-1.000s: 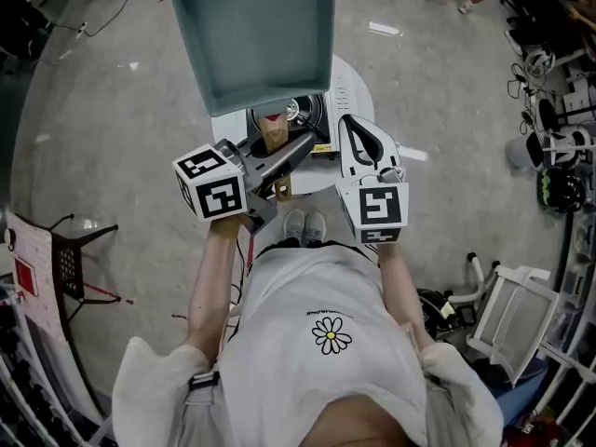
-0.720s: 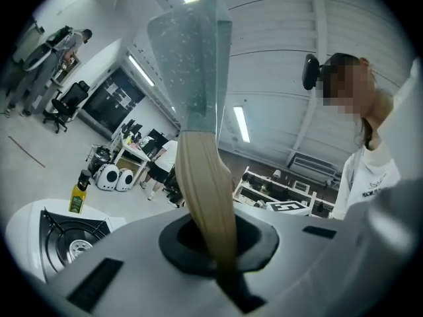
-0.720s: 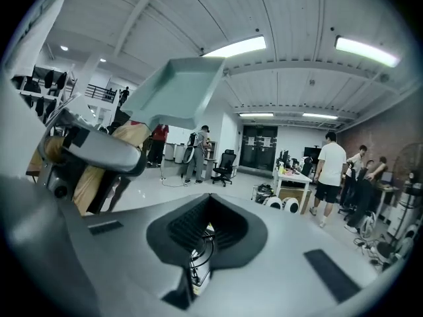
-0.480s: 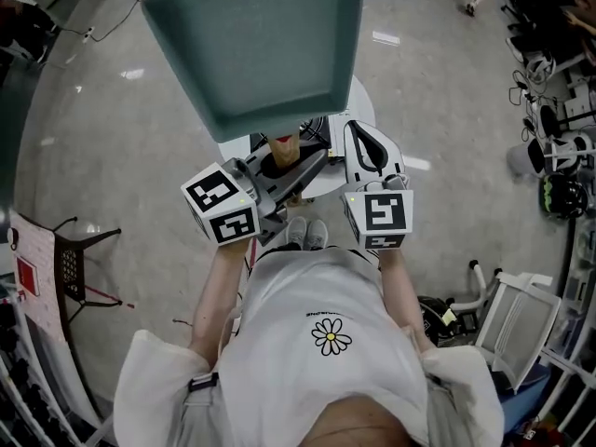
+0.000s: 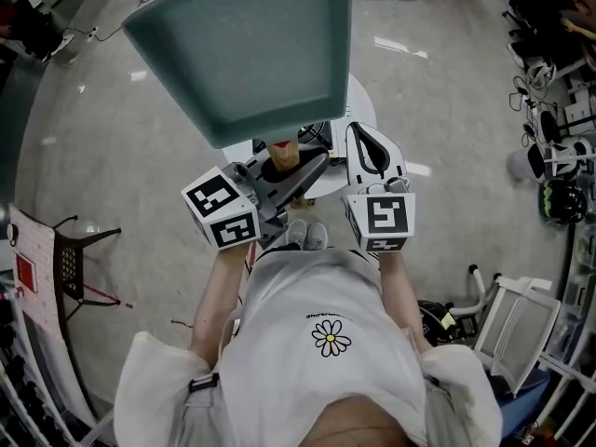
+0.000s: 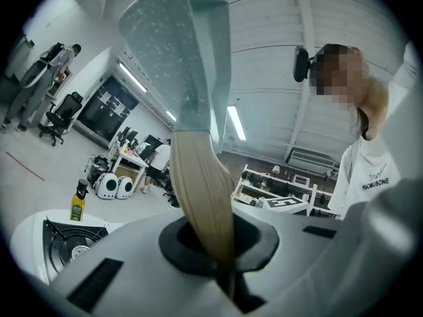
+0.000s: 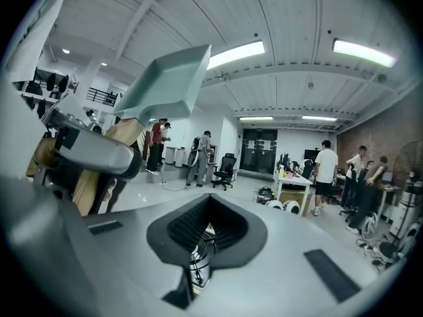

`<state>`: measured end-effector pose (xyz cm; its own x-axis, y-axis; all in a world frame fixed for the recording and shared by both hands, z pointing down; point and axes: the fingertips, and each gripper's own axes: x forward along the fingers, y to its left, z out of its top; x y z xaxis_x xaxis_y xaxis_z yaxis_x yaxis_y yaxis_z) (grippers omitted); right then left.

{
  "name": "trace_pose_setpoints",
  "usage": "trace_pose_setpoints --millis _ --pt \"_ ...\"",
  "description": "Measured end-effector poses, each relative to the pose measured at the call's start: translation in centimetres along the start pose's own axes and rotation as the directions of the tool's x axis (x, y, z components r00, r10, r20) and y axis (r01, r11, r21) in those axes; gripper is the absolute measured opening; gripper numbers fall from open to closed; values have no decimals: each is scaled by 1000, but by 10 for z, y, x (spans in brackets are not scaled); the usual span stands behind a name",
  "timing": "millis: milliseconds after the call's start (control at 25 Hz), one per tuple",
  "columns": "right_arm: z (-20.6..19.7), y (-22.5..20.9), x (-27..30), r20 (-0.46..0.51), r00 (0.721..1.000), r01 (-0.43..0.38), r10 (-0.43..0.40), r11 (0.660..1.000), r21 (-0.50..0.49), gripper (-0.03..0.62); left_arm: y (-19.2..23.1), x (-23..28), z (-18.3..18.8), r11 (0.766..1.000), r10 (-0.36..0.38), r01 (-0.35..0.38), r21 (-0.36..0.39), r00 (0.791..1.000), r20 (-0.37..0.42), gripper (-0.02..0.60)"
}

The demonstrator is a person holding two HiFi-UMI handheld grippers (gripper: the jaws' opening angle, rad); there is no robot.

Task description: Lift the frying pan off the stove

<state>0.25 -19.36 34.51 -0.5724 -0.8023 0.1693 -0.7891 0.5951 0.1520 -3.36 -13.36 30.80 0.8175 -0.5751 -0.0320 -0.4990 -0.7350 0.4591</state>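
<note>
1. Square grey-green frying pan [image 5: 251, 54] with a speckled inner face hangs in the air, clear of the stove and close under the head camera. It is tilted, and it covers most of the table below it in the head view.
2. Its pale wooden handle [image 5: 282, 154] slants down from the pan's near edge to the left gripper [image 5: 298, 170].
3. In the left gripper view the grey jaws are clamped on the wooden handle [image 6: 201, 190], which passes through the black padded notch where they meet. The pan [image 6: 172, 51] rises above it toward the ceiling lights.
4. The black gas stove [image 5: 317, 133] sits on a small round white table [image 5: 358, 101]. Only a strip of it shows past the pan's edge in the head view. The left gripper view shows a burner [image 6: 73, 240] low at the left, with a yellow-green bottle [image 6: 78, 203] standing beside it on the table.
5. The right gripper [image 5: 365, 138] hovers just right of the handle, apart from the pan. Its jaws are together with nothing gripped. In the right gripper view only a bit of the stove shows through the notch of the right gripper [image 7: 208, 236].
6. That view also shows the pan [image 7: 168, 84] raised at the upper left, above the left gripper's body.
7. Each gripper carries a white marker cube, left [image 5: 222, 219] and right [image 5: 380, 219], held before the person's white shirt [image 5: 328, 333].
</note>
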Motion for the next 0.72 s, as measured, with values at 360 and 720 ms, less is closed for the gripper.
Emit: trace_pose_setpoints --millis 360,720 --pt "7 -4 -2 14 1000 -7 7 1000 -9 2 -1 2 3 999 29 -29 33 999 -21 -2" --pt "7 -10 1 17 1000 12 -11 1000 -10 2 6 2 -2 999 40 -40 28 999 -17 -2"
